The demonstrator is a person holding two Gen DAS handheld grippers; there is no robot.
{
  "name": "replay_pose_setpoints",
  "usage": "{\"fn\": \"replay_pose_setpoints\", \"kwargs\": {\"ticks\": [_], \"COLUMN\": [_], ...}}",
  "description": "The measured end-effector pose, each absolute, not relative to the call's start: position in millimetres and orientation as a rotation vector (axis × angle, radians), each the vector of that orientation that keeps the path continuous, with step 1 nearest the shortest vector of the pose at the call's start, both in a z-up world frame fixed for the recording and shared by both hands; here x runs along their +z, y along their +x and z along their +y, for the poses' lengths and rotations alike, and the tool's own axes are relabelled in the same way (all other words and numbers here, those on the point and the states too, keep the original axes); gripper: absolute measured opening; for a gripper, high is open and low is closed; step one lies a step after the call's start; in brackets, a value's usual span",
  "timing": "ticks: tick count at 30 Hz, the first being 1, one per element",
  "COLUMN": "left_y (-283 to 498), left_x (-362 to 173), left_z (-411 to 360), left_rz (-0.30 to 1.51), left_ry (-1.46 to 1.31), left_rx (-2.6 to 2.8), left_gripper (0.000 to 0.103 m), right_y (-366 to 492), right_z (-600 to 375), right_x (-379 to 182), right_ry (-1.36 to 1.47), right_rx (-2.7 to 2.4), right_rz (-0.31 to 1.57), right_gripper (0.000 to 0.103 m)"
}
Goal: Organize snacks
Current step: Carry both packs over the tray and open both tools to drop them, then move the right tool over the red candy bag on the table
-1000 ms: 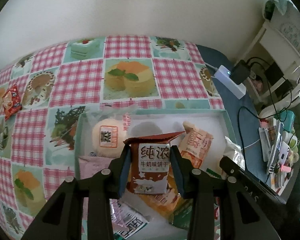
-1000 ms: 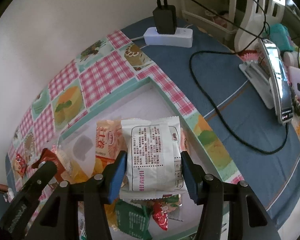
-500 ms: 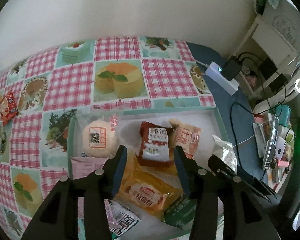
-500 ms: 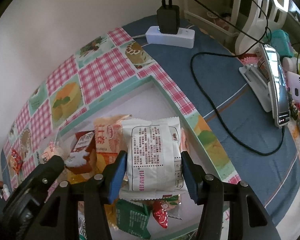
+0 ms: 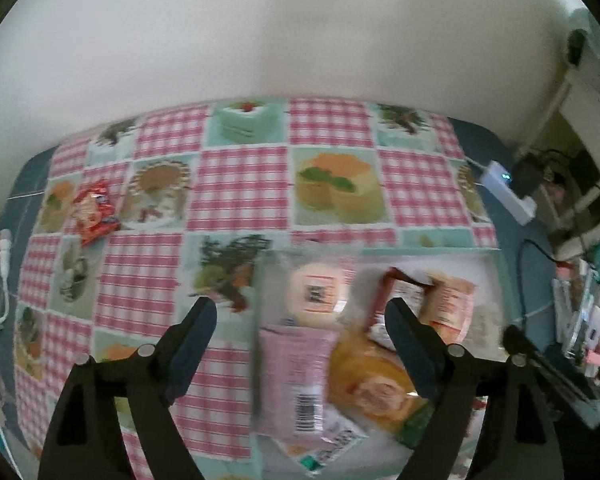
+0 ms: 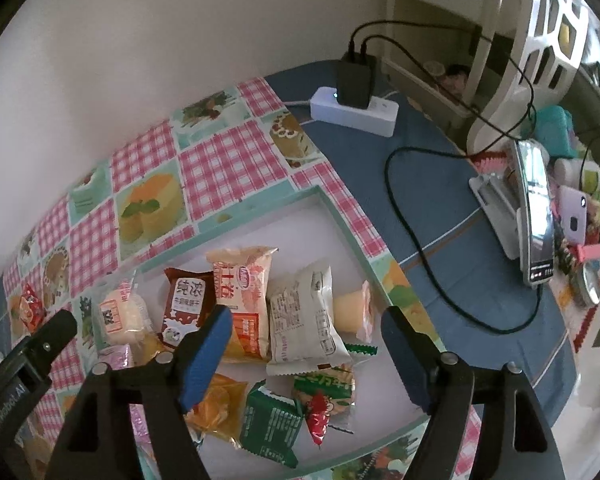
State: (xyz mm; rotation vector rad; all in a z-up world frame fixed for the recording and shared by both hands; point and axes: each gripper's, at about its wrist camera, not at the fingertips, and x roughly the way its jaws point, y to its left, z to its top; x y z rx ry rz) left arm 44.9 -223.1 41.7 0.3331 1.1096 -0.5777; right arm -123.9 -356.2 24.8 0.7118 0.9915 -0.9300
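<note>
A shallow teal-rimmed tray [image 6: 340, 216] holds several snack packets. The white packet [image 6: 304, 320] lies in it beside an orange packet [image 6: 244, 292] and the brown milk-biscuit packet [image 6: 186, 304]. My right gripper [image 6: 306, 344] is open and empty, just above the white packet. My left gripper [image 5: 300, 336] is open and empty over the tray's left edge [image 5: 256, 320]; this view is blurred. A pink packet [image 5: 296, 376] and a round bun packet [image 5: 316, 292] lie between its fingers. One red snack packet [image 5: 94, 212] lies on the checked cloth, far left.
A white power strip [image 6: 354, 114] with a black charger and cables sits on the blue cloth to the right. A phone on a stand [image 6: 534, 208] and small clutter stand at the far right. A wall runs behind the table.
My right gripper opened and let the white packet drop into the tray. My left gripper, which released the brown packet earlier, opened wider and swung left.
</note>
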Motion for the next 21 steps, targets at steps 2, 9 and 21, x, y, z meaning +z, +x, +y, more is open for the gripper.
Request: {"fn": "replay_pose_setpoints", "kwargs": {"ticks": [2,9,21], "left_y": [52,66,98], "left_x": [38,27,29], "left_z": [-217,-203,-146], "left_rz": [1.110,1.108,1.122], "left_ry": [0.349,0.406,0.350], "left_rx": [-0.538,-0.451,-0.349], "left_gripper": [0.087,0.092,0.092], "right_y": [-122,-112,-66], "right_z": [-355,-345,-304], "right_x": [27,35,49], "right_ry": [0.700,0.663,0.577], "right_rx": [-0.924,-0.906,-0.836], "right_rz": [0.989,0.978,0.991], "right_gripper": [0.082,0.102,0.102]}}
